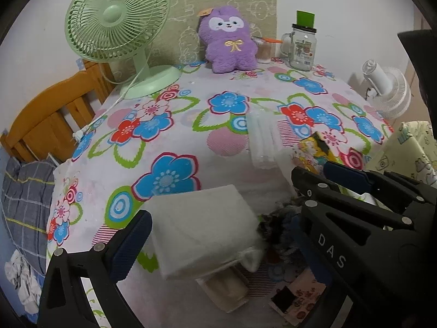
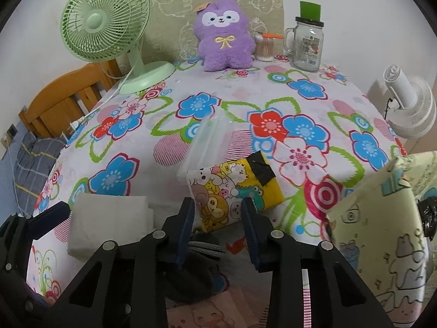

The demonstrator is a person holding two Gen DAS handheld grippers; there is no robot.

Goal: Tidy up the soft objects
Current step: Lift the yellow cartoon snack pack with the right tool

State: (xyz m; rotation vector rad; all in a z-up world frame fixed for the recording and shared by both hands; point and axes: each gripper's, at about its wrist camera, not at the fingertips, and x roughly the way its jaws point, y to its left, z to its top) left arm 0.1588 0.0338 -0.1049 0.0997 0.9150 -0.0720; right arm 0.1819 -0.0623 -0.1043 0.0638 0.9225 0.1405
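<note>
Purple plush [image 2: 223, 34] far back; right gripper [image 2: 218, 229] half-closed, gripping nothing; left gripper [image 1: 218, 235] wide around white cloth [image 1: 202, 229]

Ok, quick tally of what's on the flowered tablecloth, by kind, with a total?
Fans: 1, green desk fan
Plush toys: 1, purple plush
Jars and tubs: 2, glass mug jar, cotton swab tub
Packs: 3, cartoon pack, clear pack, white pack
Dark knitted item under the right gripper: 1
Total: 8
</note>
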